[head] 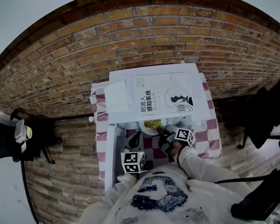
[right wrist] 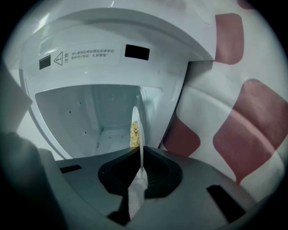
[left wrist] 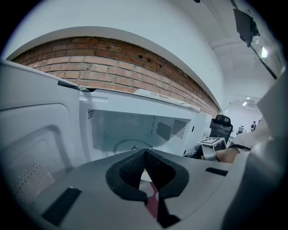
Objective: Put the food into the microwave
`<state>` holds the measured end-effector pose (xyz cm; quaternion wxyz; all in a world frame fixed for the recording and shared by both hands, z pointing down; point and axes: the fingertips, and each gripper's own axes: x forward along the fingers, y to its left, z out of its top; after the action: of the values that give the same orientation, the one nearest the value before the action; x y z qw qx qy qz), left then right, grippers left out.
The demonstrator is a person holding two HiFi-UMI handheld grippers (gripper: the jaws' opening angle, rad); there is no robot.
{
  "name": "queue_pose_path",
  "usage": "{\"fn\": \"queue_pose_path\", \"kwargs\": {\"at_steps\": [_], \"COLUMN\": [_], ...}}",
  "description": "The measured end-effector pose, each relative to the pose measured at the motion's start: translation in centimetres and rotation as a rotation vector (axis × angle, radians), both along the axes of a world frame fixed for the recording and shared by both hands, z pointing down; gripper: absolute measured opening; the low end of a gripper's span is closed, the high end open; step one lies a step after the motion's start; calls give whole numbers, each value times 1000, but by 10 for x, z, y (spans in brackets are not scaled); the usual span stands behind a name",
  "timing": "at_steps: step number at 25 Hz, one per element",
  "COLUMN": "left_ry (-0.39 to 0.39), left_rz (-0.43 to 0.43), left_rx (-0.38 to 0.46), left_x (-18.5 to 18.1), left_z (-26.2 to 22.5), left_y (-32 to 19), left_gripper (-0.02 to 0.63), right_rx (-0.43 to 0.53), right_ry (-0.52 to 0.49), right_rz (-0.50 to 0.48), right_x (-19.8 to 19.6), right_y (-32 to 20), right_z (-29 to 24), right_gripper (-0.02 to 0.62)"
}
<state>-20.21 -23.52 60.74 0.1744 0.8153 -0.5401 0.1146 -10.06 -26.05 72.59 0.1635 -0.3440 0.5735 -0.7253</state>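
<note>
Here, a person's right tongs [head: 166, 137] are clamped on the near rim of a white plate [head: 152, 126] of yellow food [head: 151, 124], held at the mouth of an open white microwave [head: 153, 94]. From the head view, the plate's far half sits under the front edge of the oven's top and its near half sticks out toward the person. In the right gripper view the right tongs [right wrist: 139, 155] grip the plate [right wrist: 140, 134] edge-on. It shows as a thin white line running from the pads straight toward the pale cavity, with the food [right wrist: 133, 131] on the face turned to the picture's left.

The left tongs [left wrist: 145, 155] are drawn together with nothing between them, and they point into the oven [left wrist: 135, 126] from beside its door [left wrist: 31, 148], which is swung out to the left. In the head view the left tongs [head: 134, 143] hang just left of the plate, apart from it.

The oven stands on a tabletop under a red-and-white checked cloth [head: 209, 128], before a brick wall [head: 126, 39]. A printed sheet [head: 165, 98] lies on the oven's top.
</note>
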Motion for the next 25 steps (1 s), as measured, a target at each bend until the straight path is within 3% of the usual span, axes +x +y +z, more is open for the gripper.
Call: {"fn": "queue_pose_path", "kwargs": {"at_steps": [14,18,25], "left_ry": [-2,-2,4], "left_rz": [15,27,30], "left_rx": [4,1,0], "left_x": [2,5,6], "left_z": [-3,-2,-1], "left_y": [0,0,1], "left_gripper": [8,8,8], "right_rx": [21,24,26], "right_ry": [-40,-55,-61], "right_rz": [23,16,1], "right_x": [-3,-2,-3], "right_y": [-16,-14,-2], "right_z": [0,-5,-8], "right_gripper": [29,89,89]}}
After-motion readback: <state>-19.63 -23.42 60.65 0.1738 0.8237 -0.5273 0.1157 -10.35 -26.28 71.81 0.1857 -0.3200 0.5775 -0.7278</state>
